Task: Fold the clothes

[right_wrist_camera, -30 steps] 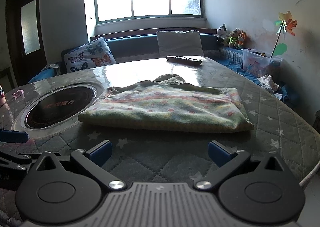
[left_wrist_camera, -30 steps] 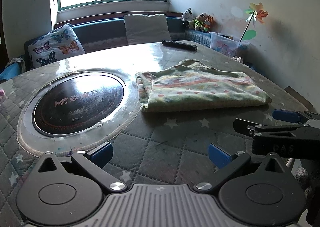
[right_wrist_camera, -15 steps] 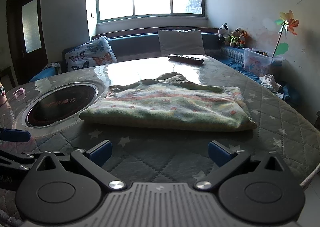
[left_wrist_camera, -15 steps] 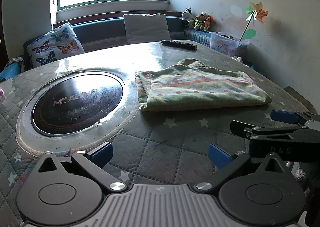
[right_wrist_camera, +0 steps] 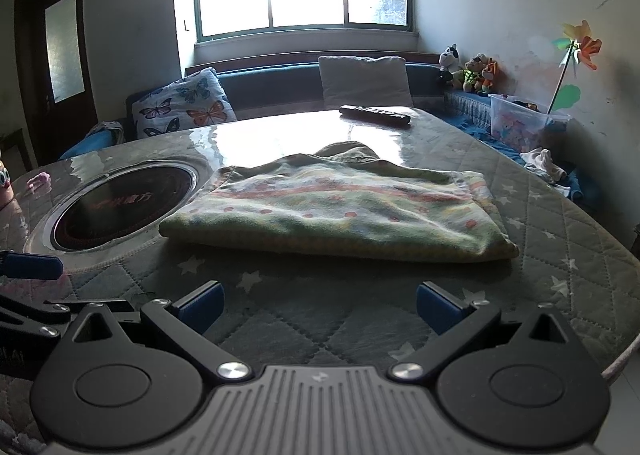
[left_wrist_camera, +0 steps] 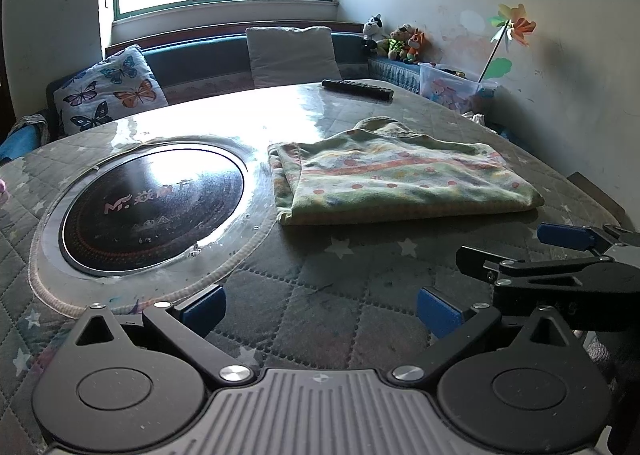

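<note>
While both tongs, left point(left_wrist_camera: 320, 305) and right point(right_wrist_camera: 318, 305), are held released short of the folded garment point(right_wrist_camera: 340, 211), nothing is gripped. If only the top layer at 12 o'clock is pinched, the fold could be undone.

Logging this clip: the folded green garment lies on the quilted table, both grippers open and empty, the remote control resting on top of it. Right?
Not quite. The remote control lies apart on the table, beyond the folded green garment, as the right wrist view shows. The left gripper and right gripper are open and empty.
</note>
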The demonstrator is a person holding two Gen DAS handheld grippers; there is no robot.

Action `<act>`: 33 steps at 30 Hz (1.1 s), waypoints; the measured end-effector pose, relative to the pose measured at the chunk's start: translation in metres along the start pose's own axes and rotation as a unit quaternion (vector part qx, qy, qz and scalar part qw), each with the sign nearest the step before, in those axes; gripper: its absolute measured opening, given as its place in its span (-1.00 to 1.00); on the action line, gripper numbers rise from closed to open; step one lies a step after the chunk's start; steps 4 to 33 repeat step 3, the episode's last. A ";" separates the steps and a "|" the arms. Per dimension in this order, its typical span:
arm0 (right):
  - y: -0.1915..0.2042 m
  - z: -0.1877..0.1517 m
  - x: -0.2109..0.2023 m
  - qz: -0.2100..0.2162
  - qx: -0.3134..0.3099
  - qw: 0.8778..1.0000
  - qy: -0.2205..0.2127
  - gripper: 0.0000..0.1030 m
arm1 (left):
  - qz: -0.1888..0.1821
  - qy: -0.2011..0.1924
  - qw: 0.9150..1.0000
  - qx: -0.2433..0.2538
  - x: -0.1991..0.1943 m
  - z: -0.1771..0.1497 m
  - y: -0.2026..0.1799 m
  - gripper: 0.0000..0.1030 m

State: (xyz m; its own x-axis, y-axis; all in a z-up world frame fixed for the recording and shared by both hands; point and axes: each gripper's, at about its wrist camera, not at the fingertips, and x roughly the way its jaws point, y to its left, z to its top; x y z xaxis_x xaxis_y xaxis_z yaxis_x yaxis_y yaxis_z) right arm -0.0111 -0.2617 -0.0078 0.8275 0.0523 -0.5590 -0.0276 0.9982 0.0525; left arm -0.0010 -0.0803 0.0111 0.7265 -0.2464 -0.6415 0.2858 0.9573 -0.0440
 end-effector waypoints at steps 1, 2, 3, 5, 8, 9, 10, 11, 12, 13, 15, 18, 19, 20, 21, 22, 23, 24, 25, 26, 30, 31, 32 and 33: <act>0.000 0.000 0.000 0.000 0.000 1.000 0.000 1.00 | 0.000 0.000 1.000 0.000 0.000 0.000 0.000 1.00; 0.000 0.000 0.000 0.000 0.000 1.000 0.001 1.00 | -0.001 0.000 1.000 0.001 0.001 0.001 0.000 1.00; 0.000 0.000 0.001 0.000 0.000 1.000 0.001 1.00 | -0.002 0.001 1.000 0.001 0.001 0.001 0.000 1.00; 0.000 0.000 0.001 0.000 0.000 1.000 0.001 1.00 | -0.002 0.001 1.000 0.001 0.001 0.001 0.000 1.00; 0.000 0.000 0.001 0.000 0.000 1.000 0.001 1.00 | -0.002 0.001 1.000 0.001 0.001 0.001 0.000 1.00; 0.000 0.000 0.001 0.000 0.000 1.000 0.001 1.00 | -0.002 0.001 1.000 0.001 0.001 0.001 0.000 1.00; 0.000 0.000 0.001 0.000 0.000 1.000 0.001 1.00 | -0.002 0.001 1.000 0.001 0.001 0.001 0.000 1.00; 0.000 0.000 0.001 0.000 0.000 1.000 0.001 1.00 | -0.002 0.001 1.000 0.001 0.001 0.001 0.000 1.00; 0.000 0.000 0.001 0.000 0.000 1.000 0.001 1.00 | -0.002 0.001 1.000 0.001 0.001 0.001 0.000 1.00; 0.000 0.000 0.001 0.000 0.000 1.000 0.001 1.00 | -0.002 0.001 1.000 0.001 0.001 0.001 0.000 1.00; 0.000 0.000 0.001 0.000 0.000 1.000 0.001 1.00 | -0.002 0.001 1.000 0.001 0.001 0.001 0.000 1.00; 0.000 0.000 0.001 0.000 0.000 1.000 0.001 1.00 | -0.002 0.001 1.000 0.001 0.001 0.001 0.000 1.00; 0.000 0.000 0.001 0.000 0.000 1.000 0.001 1.00 | -0.002 0.001 1.000 0.001 0.001 0.001 0.000 1.00; 0.000 0.000 0.001 0.000 0.000 1.000 0.001 1.00 | -0.002 0.001 1.000 0.001 0.001 0.001 0.000 1.00; 0.000 0.000 0.001 0.000 0.000 1.000 0.001 1.00 | -0.002 0.001 1.000 0.001 0.001 0.001 0.000 1.00; 0.000 0.000 0.001 0.000 0.000 1.000 0.001 1.00 | -0.002 0.001 1.000 0.001 0.001 0.001 0.000 1.00; 0.000 0.000 0.001 0.000 0.000 1.000 0.001 1.00 | -0.002 0.001 1.000 0.001 0.001 0.001 0.000 1.00; 0.000 0.000 0.001 0.000 0.000 1.000 0.001 1.00 | -0.002 0.001 1.000 0.001 0.001 0.001 0.000 1.00; 0.000 0.000 0.001 0.000 0.000 1.000 0.001 1.00 | -0.002 0.001 1.000 0.001 0.001 0.001 0.000 1.00; 0.000 0.000 0.001 0.000 0.000 1.000 0.001 1.00 | -0.002 0.001 1.000 0.001 0.001 0.001 0.000 1.00; 0.000 0.000 0.001 0.000 0.000 1.000 0.001 1.00 | -0.002 0.001 1.000 0.001 0.001 0.001 0.000 1.00; 0.000 0.000 0.001 0.000 0.000 1.000 0.001 1.00 | -0.002 0.001 1.000 0.001 0.001 0.001 0.000 1.00; 0.000 0.000 0.001 0.000 0.000 1.000 0.001 1.00 | -0.002 0.001 1.000 0.001 0.001 0.001 0.000 1.00; 0.000 0.000 0.001 0.000 0.000 1.000 0.001 1.00 | -0.002 0.001 1.000 0.001 0.001 0.001 0.000 1.00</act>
